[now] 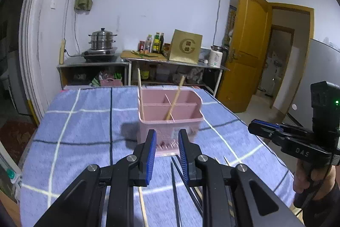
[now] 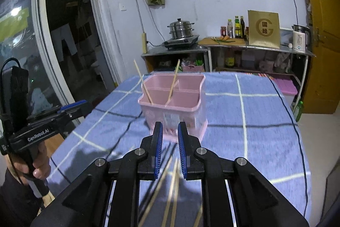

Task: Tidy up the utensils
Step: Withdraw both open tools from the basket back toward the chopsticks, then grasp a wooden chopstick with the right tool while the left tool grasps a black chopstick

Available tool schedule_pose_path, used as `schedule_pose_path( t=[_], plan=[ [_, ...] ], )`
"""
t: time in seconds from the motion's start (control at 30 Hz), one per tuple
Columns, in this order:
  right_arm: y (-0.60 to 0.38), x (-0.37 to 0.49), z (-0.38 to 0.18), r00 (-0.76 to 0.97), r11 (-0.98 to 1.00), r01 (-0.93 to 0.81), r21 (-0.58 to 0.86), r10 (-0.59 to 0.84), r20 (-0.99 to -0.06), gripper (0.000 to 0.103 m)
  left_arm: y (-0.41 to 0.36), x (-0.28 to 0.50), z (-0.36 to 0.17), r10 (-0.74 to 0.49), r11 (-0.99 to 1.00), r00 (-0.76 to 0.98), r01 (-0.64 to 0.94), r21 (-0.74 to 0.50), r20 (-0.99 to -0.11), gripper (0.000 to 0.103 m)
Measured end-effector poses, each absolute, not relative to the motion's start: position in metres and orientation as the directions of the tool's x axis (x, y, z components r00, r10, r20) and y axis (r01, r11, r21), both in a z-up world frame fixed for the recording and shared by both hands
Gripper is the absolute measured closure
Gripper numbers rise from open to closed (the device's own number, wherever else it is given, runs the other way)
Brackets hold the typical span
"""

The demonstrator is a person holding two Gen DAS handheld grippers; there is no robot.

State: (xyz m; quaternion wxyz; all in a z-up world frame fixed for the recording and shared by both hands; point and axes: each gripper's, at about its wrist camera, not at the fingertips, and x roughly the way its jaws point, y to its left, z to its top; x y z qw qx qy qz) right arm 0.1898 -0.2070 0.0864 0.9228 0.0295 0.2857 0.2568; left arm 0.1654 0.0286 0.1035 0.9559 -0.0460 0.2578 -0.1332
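Note:
A pink divided utensil holder point(image 1: 170, 114) point(image 2: 173, 99) stands on the blue checked cloth. Two wooden chopsticks point(image 1: 175, 99) point(image 2: 173, 82) lean in its compartments. My left gripper point(image 1: 167, 138) hovers just short of the holder, jaws a little apart with nothing between them. My right gripper point(image 2: 170, 134) is likewise slightly open and empty before the holder. Beneath both grippers lie loose black chopsticks point(image 1: 175, 186) point(image 2: 154, 173) and wooden chopsticks point(image 1: 142, 205) point(image 2: 170, 195) on the cloth. Each view shows the other gripper from the side: right gripper point(image 1: 255, 126), left gripper point(image 2: 84, 104).
The checked cloth point(image 1: 85, 120) point(image 2: 255, 120) covers the table to its edges. Behind it stand metal shelves with a steamer pot point(image 1: 102, 39), bottles point(image 1: 156, 42), a gold box point(image 1: 184, 46) and a kettle point(image 2: 300, 37). A yellow door point(image 1: 244, 46) is open at the right.

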Motion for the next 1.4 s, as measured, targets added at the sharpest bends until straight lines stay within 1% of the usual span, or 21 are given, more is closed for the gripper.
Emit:
schedule_pose_path(
  t=[0.23, 0.5, 0.63, 0.77, 1.0, 1.23, 1.4],
  plan=[
    [-0.218, 0.169, 0.063, 0.689, 0.872, -0.449, 0.194, 0.477, -0.546, 0.088, 0.013, 0.140, 0.076, -0.296, 0.955, 0.800, 0.261, -0.142, -0.522, 0.082],
    [-0.214, 0.160, 0.034, 0.648, 0.867, -0.464, 0.183, 0.473, -0.597, 0.088, 0.008, 0.139, 0.051, -0.295, 0.955, 0.766, 0.261, -0.143, -0.571, 0.082],
    [-0.208, 0.165, 0.020, 0.621, 0.862, -0.474, 0.178, 0.471, -0.627, 0.088, 0.007, 0.147, 0.035, -0.290, 0.956, 0.742, 0.252, -0.148, -0.604, 0.082],
    [-0.202, 0.172, 0.004, 0.590, 0.865, -0.472, 0.172, 0.454, -0.667, 0.088, 0.003, 0.155, 0.019, -0.278, 0.959, 0.715, 0.243, -0.144, -0.642, 0.076],
    [-0.190, 0.186, -0.026, 0.525, 0.867, -0.476, 0.147, 0.414, -0.743, 0.088, -0.001, 0.172, -0.007, -0.268, 0.961, 0.660, 0.232, -0.149, -0.702, 0.076],
    [-0.182, 0.198, -0.040, 0.488, 0.870, -0.476, 0.131, 0.385, -0.783, 0.088, -0.010, 0.188, -0.027, -0.263, 0.960, 0.609, 0.239, -0.143, -0.749, 0.076],
    [-0.178, 0.206, -0.044, 0.481, 0.873, -0.473, 0.119, 0.369, -0.795, 0.088, -0.015, 0.197, -0.036, -0.251, 0.961, 0.584, 0.243, -0.129, -0.772, 0.076]
  ],
)
